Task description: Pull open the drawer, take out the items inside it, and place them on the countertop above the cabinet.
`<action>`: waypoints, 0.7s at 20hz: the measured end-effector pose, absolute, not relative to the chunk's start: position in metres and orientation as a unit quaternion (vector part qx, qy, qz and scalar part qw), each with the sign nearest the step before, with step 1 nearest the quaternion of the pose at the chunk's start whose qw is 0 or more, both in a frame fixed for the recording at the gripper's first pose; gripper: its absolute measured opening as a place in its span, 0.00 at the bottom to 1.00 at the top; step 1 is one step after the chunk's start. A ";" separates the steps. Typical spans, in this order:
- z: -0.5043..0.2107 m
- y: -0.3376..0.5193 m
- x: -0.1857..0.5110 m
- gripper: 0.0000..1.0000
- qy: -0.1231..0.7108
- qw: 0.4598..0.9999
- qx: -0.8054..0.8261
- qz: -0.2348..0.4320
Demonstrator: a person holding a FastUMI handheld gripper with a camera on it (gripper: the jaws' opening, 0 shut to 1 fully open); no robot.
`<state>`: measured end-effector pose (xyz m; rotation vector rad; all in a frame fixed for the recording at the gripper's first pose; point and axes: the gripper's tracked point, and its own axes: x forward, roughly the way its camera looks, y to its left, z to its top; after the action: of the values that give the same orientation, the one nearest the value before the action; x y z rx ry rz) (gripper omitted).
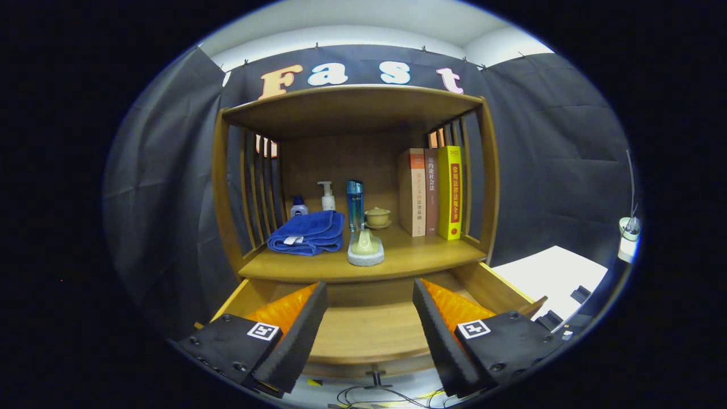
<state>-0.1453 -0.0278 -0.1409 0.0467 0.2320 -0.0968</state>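
My gripper [369,341] hung with fingers spread, empty, above the pulled-out drawer [369,326]. At twelve o'clock the small ornament [365,249] sat on the countertop [409,255]; probably stiff, fragile, best pinched at its base.

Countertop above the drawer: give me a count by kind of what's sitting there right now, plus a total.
Books, upright: 3
Bottles: 3
Blue towel, folded: 1
Lidded cup on a saucer: 1
Pale piece on a round grey base: 1
Total: 9
The drawer is pulled open, and the gripper hangs open over it, holding nothing.
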 end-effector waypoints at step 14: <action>-0.247 -0.028 -0.196 0.96 0.181 0.982 -0.040 -0.042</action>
<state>-0.1964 -0.0280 -0.2474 -0.0797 0.3646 -0.0836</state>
